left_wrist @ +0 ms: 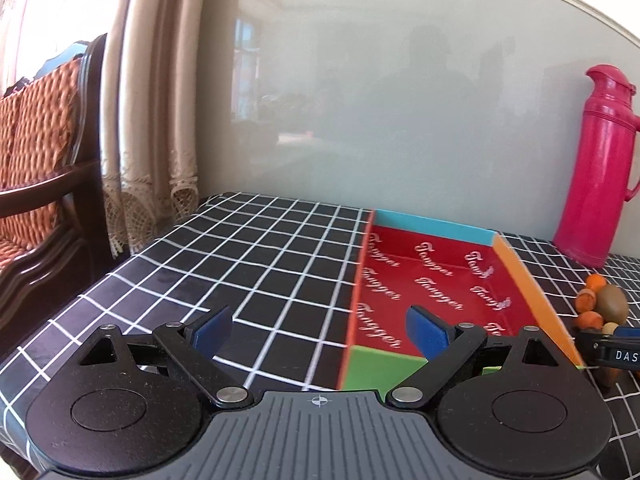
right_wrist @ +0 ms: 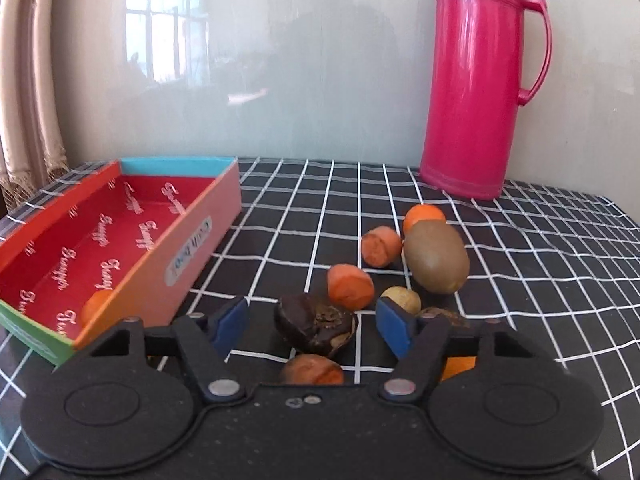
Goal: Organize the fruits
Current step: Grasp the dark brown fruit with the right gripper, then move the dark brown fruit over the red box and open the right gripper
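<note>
A shallow box with a red printed floor (left_wrist: 432, 280) and coloured walls lies on the checked tablecloth; in the right wrist view the box (right_wrist: 132, 232) holds one orange fruit piece (right_wrist: 96, 303) in its near corner. To its right lie a kiwi (right_wrist: 436, 256), several orange pieces (right_wrist: 351, 286), a small yellow fruit (right_wrist: 404, 298) and a dark brown fruit (right_wrist: 316, 325). My right gripper (right_wrist: 316, 326) is open, its blue pads either side of the dark fruit. My left gripper (left_wrist: 320, 330) is open and empty, over the box's near left corner.
A tall pink thermos (right_wrist: 476, 80) stands at the back right against the wall. A wooden chair with an orange cushion (left_wrist: 36, 168) and curtains (left_wrist: 156, 100) are beyond the table's left edge. The fruit pile shows at the right of the left wrist view (left_wrist: 604, 304).
</note>
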